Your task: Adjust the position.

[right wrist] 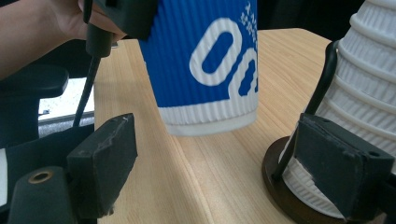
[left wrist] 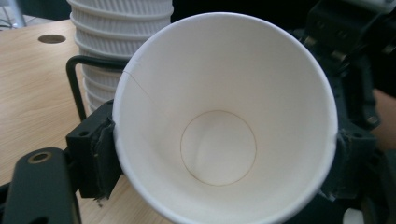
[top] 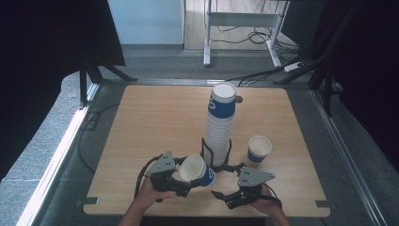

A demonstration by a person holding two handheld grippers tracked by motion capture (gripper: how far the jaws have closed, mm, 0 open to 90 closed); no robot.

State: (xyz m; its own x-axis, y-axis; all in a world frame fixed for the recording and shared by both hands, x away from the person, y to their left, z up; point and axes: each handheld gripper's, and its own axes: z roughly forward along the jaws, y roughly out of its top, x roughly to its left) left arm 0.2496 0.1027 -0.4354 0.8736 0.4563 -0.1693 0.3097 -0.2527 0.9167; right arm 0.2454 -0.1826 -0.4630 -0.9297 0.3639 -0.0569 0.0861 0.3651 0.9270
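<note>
Left gripper clamped on our blue paper cup, held tilted above the table at 7 o'clock of the cup stack; right gripper jaws apart, nothing between them, at 5 o'clock of the stack; risk: squeezing harder could crush the thin wall, or swinging clips the stack; holder base partly cut off; spare cup contents unreadable.

In the left gripper view, the held cup hides most of the cup stack, whose top runs off the upper edge, and covers much of the desk. In the right gripper view, the cup's rim is cut off above, and the stack leaves the right edge.
</note>
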